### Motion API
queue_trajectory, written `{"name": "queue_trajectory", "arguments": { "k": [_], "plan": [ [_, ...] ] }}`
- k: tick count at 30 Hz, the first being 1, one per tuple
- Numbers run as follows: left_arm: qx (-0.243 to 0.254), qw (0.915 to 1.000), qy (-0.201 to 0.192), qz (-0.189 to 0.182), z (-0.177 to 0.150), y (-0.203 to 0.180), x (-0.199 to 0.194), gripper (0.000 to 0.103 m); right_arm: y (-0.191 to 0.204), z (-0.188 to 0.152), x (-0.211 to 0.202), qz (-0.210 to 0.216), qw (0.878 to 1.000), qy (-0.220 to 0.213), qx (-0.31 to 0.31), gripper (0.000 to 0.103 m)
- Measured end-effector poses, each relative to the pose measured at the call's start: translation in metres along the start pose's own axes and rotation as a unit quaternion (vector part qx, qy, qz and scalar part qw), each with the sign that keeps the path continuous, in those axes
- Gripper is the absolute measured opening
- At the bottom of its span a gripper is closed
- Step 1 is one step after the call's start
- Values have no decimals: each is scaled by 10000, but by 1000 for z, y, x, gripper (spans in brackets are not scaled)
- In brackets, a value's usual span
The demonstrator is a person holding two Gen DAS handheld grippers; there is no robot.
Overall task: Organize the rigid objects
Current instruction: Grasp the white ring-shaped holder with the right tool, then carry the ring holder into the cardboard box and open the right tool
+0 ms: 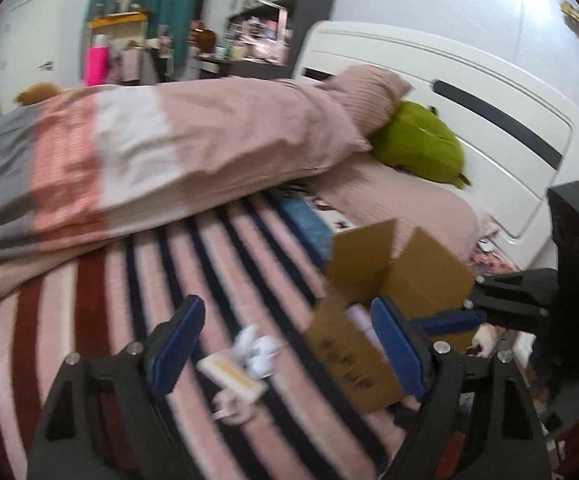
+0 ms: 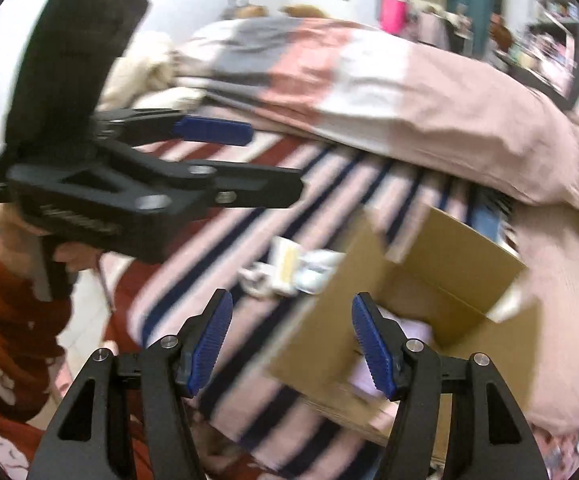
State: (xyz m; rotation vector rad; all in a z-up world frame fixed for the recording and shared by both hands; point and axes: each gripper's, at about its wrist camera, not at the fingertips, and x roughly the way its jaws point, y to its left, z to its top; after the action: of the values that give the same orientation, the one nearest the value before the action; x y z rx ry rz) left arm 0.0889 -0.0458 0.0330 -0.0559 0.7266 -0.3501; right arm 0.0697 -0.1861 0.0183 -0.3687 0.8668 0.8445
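An open brown cardboard box [image 1: 385, 280] [image 2: 429, 300] sits on the striped bedcover, with something pale lilac inside. Left of it lies a small heap of white and cream objects [image 1: 245, 364] [image 2: 293, 272], blurred. My left gripper [image 1: 285, 344] is open and empty, held above the heap and the box's left flap. My right gripper [image 2: 291, 344] is open and empty, over the box's near left corner. In the right wrist view the left gripper [image 2: 249, 160] shows from the side at upper left, above the bed.
A folded pink, white and grey duvet [image 1: 149, 168] lies across the bed behind the box. A green plush [image 1: 421, 148] and a pink pillow [image 1: 365, 92] rest by the white headboard [image 1: 469, 92]. Shelves and clutter stand beyond. The bed's edge runs below left [image 2: 121, 312].
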Motion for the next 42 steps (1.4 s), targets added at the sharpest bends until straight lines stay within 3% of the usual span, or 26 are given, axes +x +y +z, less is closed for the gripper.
{"name": "queue_trajectory", "arguments": {
  "k": [4, 8, 14, 20, 22, 25, 31, 38, 40, 42],
  "plan": [
    [-251, 9990, -38, 375, -29, 40, -18, 83, 47, 6, 36, 373, 9988, 89, -306, 59],
    [-522, 9974, 15, 488, -69, 76, -24, 83, 62, -5, 91, 621, 9972, 418, -79, 59],
    [-824, 9952, 148, 511, -116, 108, -22, 83, 35, -44, 174, -204, 9960, 566, 659, 59],
    [-1037, 9929, 331, 473, -144, 120, -13, 83, 16, -51, 209, -418, 9939, 199, 999, 58],
    [-1071, 9926, 349, 460, -149, 121, -12, 83, 16, -50, 216, -537, 9931, 118, 1037, 54],
    [-1100, 9922, 375, 450, -152, 121, -10, 83, 20, -49, 217, -788, 9918, -20, 1008, 37],
    [-1054, 9927, 427, 392, -148, 119, -7, 83, 43, -45, 192, -587, 9966, -200, 542, 36],
    [-928, 9948, 357, -224, -123, 95, -6, 83, 72, -18, 130, -39, 9972, -745, -79, 36],
    [-857, 9949, 333, -414, -113, 85, -7, 76, 76, -13, 111, 71, 9959, -883, -160, 36],
    [-750, 9948, 352, -593, -101, 73, -6, 62, 77, -10, 97, 129, 9948, -988, -200, 36]
  ]
}}
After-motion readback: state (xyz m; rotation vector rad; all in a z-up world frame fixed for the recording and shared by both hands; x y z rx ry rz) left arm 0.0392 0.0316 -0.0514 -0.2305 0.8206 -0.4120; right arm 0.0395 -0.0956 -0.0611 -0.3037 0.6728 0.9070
